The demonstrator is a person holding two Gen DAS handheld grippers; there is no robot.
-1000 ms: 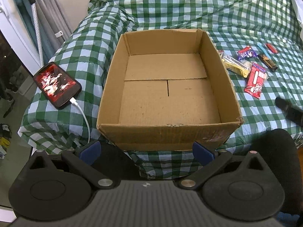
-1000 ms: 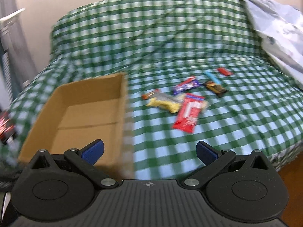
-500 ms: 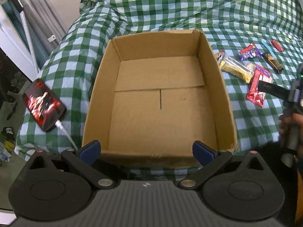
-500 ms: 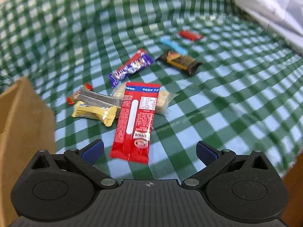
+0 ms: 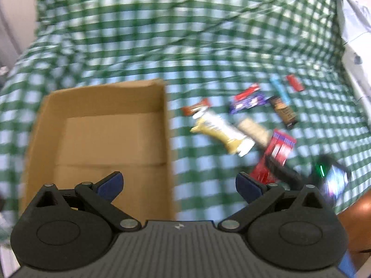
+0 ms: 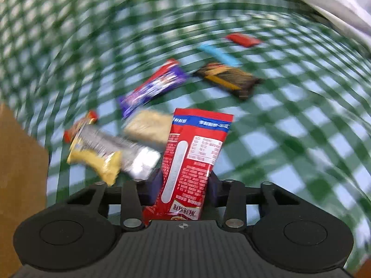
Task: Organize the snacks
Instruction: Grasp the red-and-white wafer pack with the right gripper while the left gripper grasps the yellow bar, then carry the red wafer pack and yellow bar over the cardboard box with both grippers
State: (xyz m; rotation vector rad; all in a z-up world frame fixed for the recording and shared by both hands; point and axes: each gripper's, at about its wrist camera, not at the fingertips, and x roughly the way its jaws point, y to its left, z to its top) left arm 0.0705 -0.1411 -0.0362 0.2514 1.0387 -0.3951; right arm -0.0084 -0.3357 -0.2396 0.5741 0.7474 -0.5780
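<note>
- While both views are smeared with blur, the right gripper (image 6: 185,180) at the lower centre of its frame has its jaws pinching the near end of the red snack packet (image 6: 194,157).
- The left gripper (image 5: 179,184) has its jaws spread wide with nothing between them.
- The cardboard box (image 5: 167,120) sits at left centre of the left view on the green checked bed (image 5: 162,34).
- Right of the box lie a yellow-and-silver bar (image 5: 220,132), a purple wrapper (image 5: 248,103) and a dark brown bar (image 5: 285,112).
</note>
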